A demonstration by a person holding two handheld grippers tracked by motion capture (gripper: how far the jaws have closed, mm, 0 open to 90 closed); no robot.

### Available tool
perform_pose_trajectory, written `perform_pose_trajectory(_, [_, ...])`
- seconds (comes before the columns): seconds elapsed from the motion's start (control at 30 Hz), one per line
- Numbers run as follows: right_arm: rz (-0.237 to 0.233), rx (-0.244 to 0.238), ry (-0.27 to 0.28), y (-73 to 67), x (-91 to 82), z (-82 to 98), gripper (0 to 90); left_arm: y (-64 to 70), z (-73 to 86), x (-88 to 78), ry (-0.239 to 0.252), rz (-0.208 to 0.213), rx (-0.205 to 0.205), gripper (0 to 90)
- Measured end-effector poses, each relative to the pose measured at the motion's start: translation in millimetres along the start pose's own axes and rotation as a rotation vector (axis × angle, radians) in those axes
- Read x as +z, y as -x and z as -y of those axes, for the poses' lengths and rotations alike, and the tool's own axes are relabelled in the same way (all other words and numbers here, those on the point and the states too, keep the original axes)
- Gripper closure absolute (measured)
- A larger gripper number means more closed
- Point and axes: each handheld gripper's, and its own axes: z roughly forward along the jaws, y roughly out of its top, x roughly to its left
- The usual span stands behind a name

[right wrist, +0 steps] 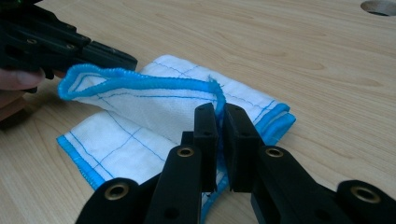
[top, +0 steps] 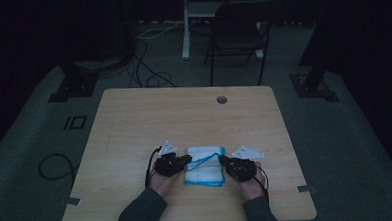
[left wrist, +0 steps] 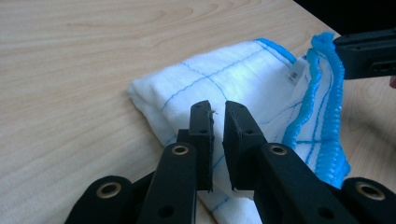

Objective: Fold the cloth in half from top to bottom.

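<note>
A folded white cloth (top: 204, 174) with thin blue lines and a blue hem lies on the wooden table (top: 184, 116) near its front edge. My left gripper (top: 187, 162) is at the cloth's left side; in the left gripper view its jaws (left wrist: 217, 106) stand a narrow gap apart over the cloth (left wrist: 224, 79) with nothing between them. My right gripper (top: 222, 161) is at the cloth's right side. In the right gripper view its jaws (right wrist: 219, 108) are closed on the raised blue hem (right wrist: 140, 83), which arches over toward the left gripper (right wrist: 126, 59).
A round cable hole (top: 222, 99) sits in the table's far side. Behind the table stand a dark folding chair (top: 235, 33) and a white stand (top: 185, 26). Cables lie on the floor (top: 147, 67). A person's sleeves reach in from the near edge.
</note>
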Motion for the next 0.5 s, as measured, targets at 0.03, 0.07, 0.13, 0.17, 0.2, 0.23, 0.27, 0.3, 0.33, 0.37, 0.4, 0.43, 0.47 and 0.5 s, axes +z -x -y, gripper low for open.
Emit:
perform_pose_trajectory(0.03, [0.000,-0.001,0.000,-0.1,-0.1,0.3,84.9,0.0,1.0,0.0,0.001,0.001,-0.002,82.3])
perform_pose_trajectory(0.07, [0.000,-0.001,-0.001,-0.2,-0.2,0.5,84.9,0.3,2.6,-0.6,-0.003,0.001,0.001,82.3])
perform_pose_trajectory(0.13, [-0.002,-0.001,-0.003,-0.5,-0.4,0.9,84.9,0.7,3.5,-0.9,-0.003,0.002,-0.003,82.3])
perform_pose_trajectory(0.17, [-0.002,-0.003,-0.004,-0.5,-0.4,1.0,84.9,0.9,4.4,-1.1,-0.003,0.002,-0.002,82.3])
perform_pose_trajectory(0.2, [-0.002,-0.005,-0.004,-0.6,-0.4,1.1,84.9,1.0,5.2,-1.4,-0.004,0.002,-0.001,82.3])
perform_pose_trajectory(0.23, [-0.003,-0.006,-0.004,-0.6,-0.5,1.3,84.9,0.9,6.0,-1.7,-0.007,0.002,-0.001,82.3])
perform_pose_trajectory(0.27, [-0.003,-0.007,-0.004,-0.8,-0.6,1.4,84.8,1.0,6.5,-1.6,-0.005,0.002,-0.002,82.3])
perform_pose_trajectory(0.3, [-0.003,-0.007,-0.005,-0.8,-0.8,1.5,84.8,1.1,7.5,-1.7,-0.006,0.002,-0.003,82.3])
perform_pose_trajectory(0.33, [-0.004,-0.007,-0.004,-0.9,-1.1,1.7,84.8,1.1,8.1,-1.7,-0.008,0.002,-0.001,82.3])
perform_pose_trajectory(0.37, [-0.004,-0.005,-0.004,-0.8,-1.3,1.8,84.8,1.3,8.8,-1.6,-0.009,0.001,-0.002,82.3])
perform_pose_trajectory(0.4, [-0.003,-0.005,-0.003,-0.7,-1.6,2.0,84.7,1.5,9.6,-1.4,-0.011,0.001,-0.002,82.3])
perform_pose_trajectory(0.43, [-0.004,-0.004,-0.002,-0.3,-1.8,2.1,84.5,1.7,9.9,-1.3,-0.016,-0.002,-0.001,82.3])
perform_pose_trajectory(0.47, [-0.002,-0.003,-0.001,0.0,-2.1,2.3,84.2,1.9,10.0,-1.4,-0.020,-0.006,0.001,82.3])
perform_pose_trajectory(0.5, [-0.001,-0.002,0.001,0.4,-2.4,2.5,83.9,2.6,10.1,-1.4,-0.020,-0.009,0.004,82.3])
